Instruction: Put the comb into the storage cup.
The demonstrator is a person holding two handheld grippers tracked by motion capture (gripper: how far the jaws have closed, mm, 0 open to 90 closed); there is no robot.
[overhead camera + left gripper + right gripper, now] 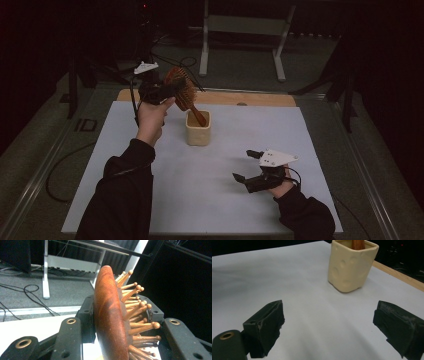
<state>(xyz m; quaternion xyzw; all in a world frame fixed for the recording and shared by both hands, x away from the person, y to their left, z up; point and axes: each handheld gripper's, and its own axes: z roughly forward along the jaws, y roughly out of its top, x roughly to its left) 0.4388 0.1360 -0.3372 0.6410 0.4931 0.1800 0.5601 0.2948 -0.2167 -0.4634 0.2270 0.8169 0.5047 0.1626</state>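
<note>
You are holding the hairbrush point(181, 88) by its head in your left claw point(167, 91), jaws clamped on the wooden back on one side and the bristles on the other, as the left gripper view shows. Its handle is slanting down and away from the claw, with the tip already inside the cream cup point(198, 128), which is sitting just below and to the far side of that claw on the white sheet point(210, 185).

Your right claw point(247, 166) is resting on the sheet with its jaws spread wide and nothing between them; the cup is standing well ahead of it.

To finish the step well, I would be lowering the left claw slowly along the line of the handle, so the tip slides down the inside wall instead of levering the cup over. Keep the grip firm until the handle is bearing on the bottom, then open. If the cup looks like tipping, bring the right claw up beside it.
</note>
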